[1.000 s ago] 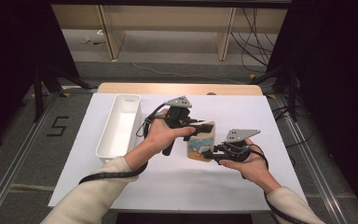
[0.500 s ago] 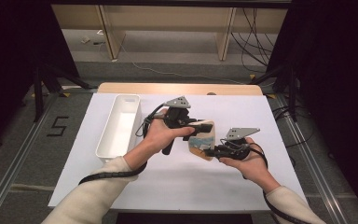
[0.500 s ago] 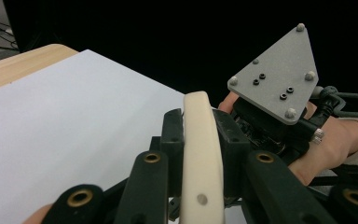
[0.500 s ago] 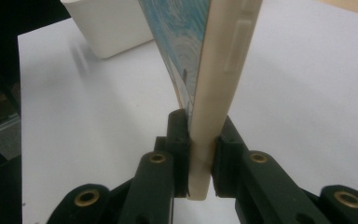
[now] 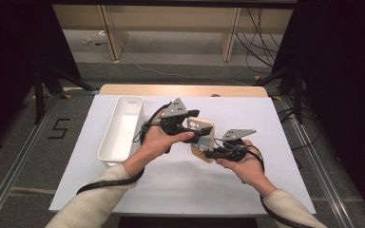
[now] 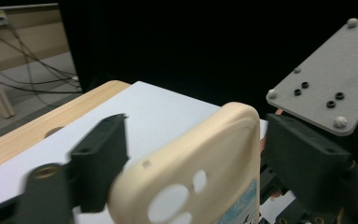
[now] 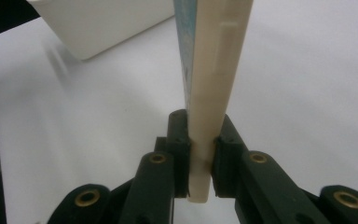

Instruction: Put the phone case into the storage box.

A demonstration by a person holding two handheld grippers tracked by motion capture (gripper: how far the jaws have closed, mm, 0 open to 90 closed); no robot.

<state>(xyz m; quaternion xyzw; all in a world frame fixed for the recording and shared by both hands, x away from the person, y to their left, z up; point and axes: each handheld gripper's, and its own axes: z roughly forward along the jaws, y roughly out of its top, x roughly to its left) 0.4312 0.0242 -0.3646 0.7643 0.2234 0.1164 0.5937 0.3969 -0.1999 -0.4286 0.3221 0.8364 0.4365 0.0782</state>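
Above the white table, the right gripper clamps a cream phone case edge-on, camera cut-outs toward the left gripper, whose jaws have just opened off it.

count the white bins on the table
1: the white bin stands on the white sheet at the table's left side, beside the left tool. More could be hidden behind the hands.
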